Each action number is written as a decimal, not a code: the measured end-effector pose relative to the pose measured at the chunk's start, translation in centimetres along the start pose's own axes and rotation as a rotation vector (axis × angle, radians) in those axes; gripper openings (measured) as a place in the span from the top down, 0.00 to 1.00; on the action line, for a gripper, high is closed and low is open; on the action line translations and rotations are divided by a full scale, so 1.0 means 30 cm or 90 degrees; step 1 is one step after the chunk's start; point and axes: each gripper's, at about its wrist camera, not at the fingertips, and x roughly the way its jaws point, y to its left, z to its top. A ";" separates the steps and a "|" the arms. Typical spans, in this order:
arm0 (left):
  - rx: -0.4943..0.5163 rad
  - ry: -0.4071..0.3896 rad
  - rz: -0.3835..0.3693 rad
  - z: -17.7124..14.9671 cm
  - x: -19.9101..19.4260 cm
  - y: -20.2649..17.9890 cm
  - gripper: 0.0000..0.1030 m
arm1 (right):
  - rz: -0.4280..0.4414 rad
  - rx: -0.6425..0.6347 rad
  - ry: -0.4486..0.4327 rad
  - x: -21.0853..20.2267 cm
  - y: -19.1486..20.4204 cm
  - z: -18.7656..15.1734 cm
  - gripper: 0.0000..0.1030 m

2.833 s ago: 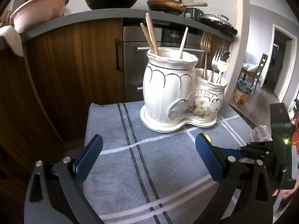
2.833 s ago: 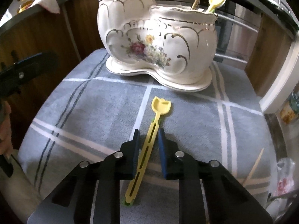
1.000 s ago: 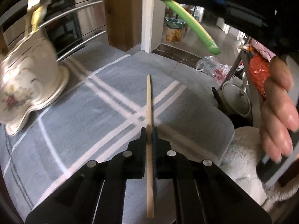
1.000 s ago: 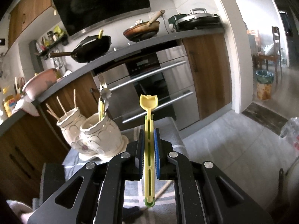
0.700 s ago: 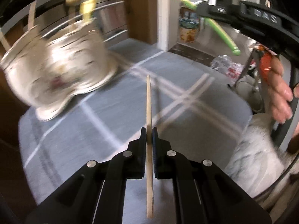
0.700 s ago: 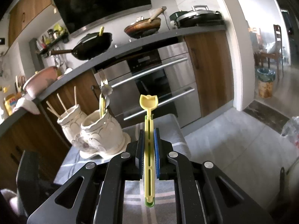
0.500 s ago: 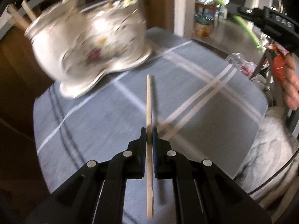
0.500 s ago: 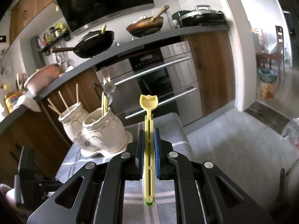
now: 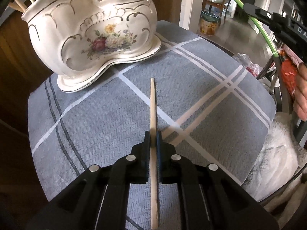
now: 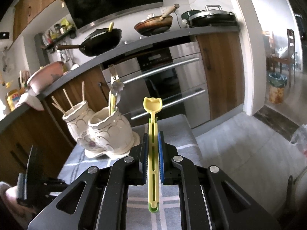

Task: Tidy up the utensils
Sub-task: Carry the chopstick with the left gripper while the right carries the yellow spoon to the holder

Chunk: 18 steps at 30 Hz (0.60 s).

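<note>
A: The left gripper (image 9: 153,140) has its jaws clamped on a wooden chopstick (image 9: 153,103), which runs straight out ahead between them and hangs above the grey checked cloth (image 9: 99,118).

B: And the right gripper (image 10: 153,143)?

A: Its jaws are pressed together on a yellow plastic spoon (image 10: 153,115), held lengthwise with the scalloped bowl end pointing away, raised over the far edge of the cloth.

B: Where does the holder stand?

A: The white flowered ceramic holder (image 9: 92,28) sits on the cloth, at the far left of the left wrist view. It has two cups: the taller one holds chopsticks, the lower one forks and a yellow spoon.

B: Anything beyond?

A: An oven (image 10: 172,80) under a grey counter (image 10: 134,44) with pans on it.
</note>
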 end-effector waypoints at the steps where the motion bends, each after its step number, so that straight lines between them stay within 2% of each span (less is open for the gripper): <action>1: 0.002 -0.019 -0.005 -0.004 -0.015 0.001 0.94 | 0.006 -0.001 -0.004 -0.004 0.000 0.000 0.90; 3: 0.004 -0.053 -0.010 -0.014 -0.055 -0.001 0.94 | 0.022 -0.002 -0.012 -0.011 0.009 0.000 0.90; 6: 0.007 -0.162 -0.032 -0.029 -0.177 0.006 0.94 | 0.058 0.004 -0.028 -0.020 0.029 0.005 0.90; 11: 0.008 -0.334 -0.018 -0.032 -0.375 0.040 0.94 | 0.105 -0.015 -0.068 -0.018 0.113 0.049 0.90; 14: -0.027 -0.431 -0.007 0.010 -0.466 0.099 0.94 | 0.139 -0.022 -0.092 0.005 0.169 0.091 0.90; 18: -0.079 -0.504 -0.016 0.086 -0.519 0.180 0.94 | 0.184 -0.012 -0.103 0.089 0.225 0.149 0.90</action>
